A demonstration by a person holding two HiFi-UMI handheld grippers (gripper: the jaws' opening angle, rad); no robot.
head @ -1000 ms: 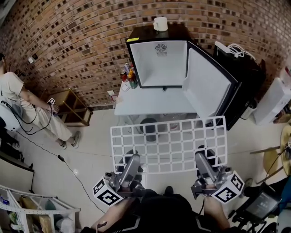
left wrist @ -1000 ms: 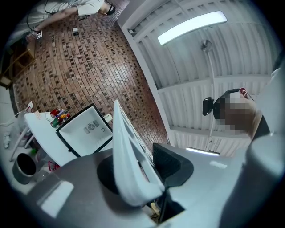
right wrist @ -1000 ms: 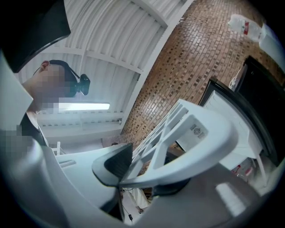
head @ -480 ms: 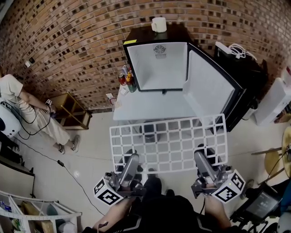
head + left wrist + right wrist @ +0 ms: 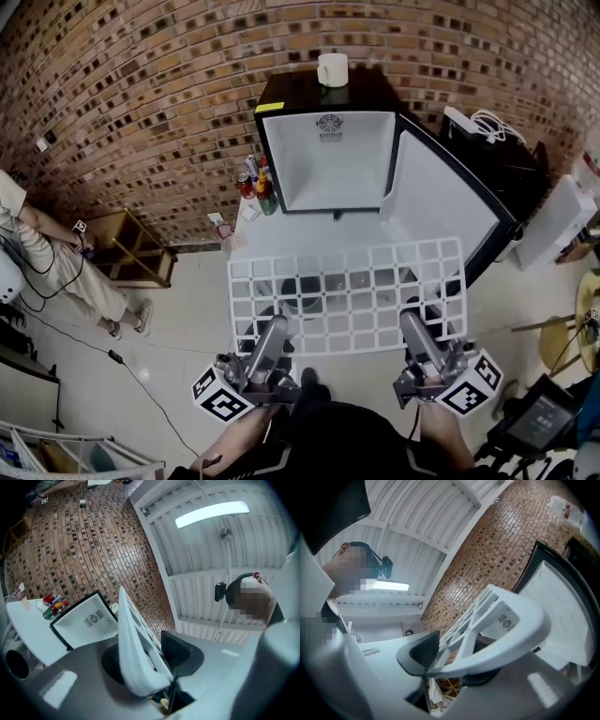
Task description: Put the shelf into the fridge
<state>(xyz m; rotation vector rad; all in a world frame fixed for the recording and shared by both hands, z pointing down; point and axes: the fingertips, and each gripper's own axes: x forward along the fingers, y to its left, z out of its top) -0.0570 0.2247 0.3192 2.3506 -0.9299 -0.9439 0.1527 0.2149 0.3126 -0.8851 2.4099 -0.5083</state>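
A white grid shelf [image 5: 349,294] hangs level in front of me, carried by its near edge. My left gripper [image 5: 272,330] is shut on the shelf's near left corner [image 5: 136,667]. At the near right corner [image 5: 506,634] my right gripper [image 5: 413,325] is shut on the shelf too. Ahead stands the small black fridge [image 5: 330,157] with a bare white inside, its door [image 5: 441,211] swung open to the right. The shelf's far edge lies short of the fridge mouth, over the white table [image 5: 309,234].
A white mug [image 5: 332,69] stands on the fridge top. Bottles and cans [image 5: 257,187] crowd the table's left edge by the brick wall. A person [image 5: 56,272] stands at the left near a low wooden shelf unit [image 5: 131,246]. Black equipment [image 5: 497,141] sits right of the fridge.
Both grippers and the shelf have moved forward toward the fridge, which now looks larger and closer. The person at the left has slid toward the picture's edge.
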